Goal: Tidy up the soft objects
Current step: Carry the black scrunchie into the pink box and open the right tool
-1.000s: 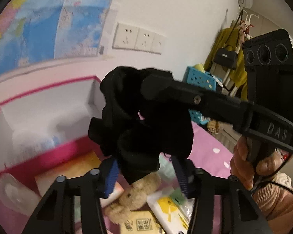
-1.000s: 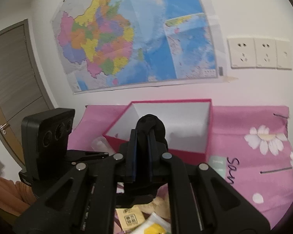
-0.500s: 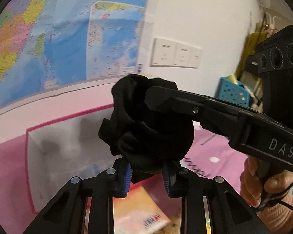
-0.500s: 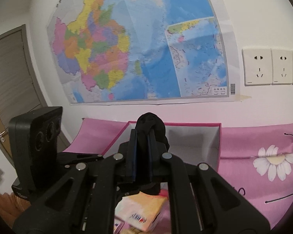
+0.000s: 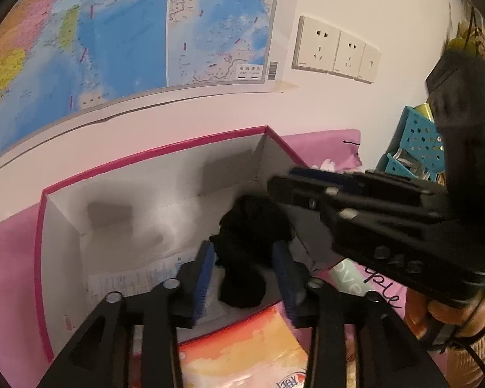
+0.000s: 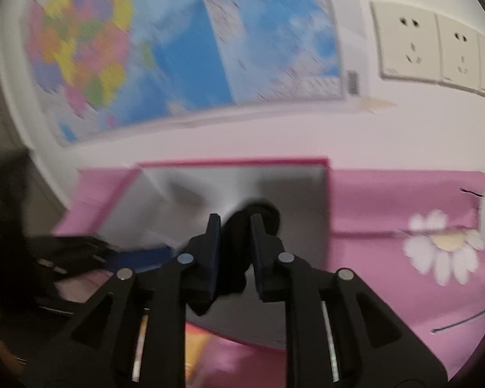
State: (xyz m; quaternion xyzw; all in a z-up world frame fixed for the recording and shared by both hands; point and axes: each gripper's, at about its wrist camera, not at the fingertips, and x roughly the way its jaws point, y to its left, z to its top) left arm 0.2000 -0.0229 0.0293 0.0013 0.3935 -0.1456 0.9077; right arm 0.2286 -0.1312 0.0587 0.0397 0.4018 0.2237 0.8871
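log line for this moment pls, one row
black cloth in pink box | left tongs just opened, pads clear | right tongs just opening, cloth between | orange packet outside

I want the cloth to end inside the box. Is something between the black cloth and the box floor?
Nothing visible blocks it: the black cloth hangs inside the open pink box, over printed paper lying there.

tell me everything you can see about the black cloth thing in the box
The black cloth is a soft, crumpled, matte bundle, lumpy with folds, with no visible print. It sits low inside the pink-edged white box, near its right side. It lies between the blue pads of the left gripper, whose jaws have just been opening and do not seem to press it.
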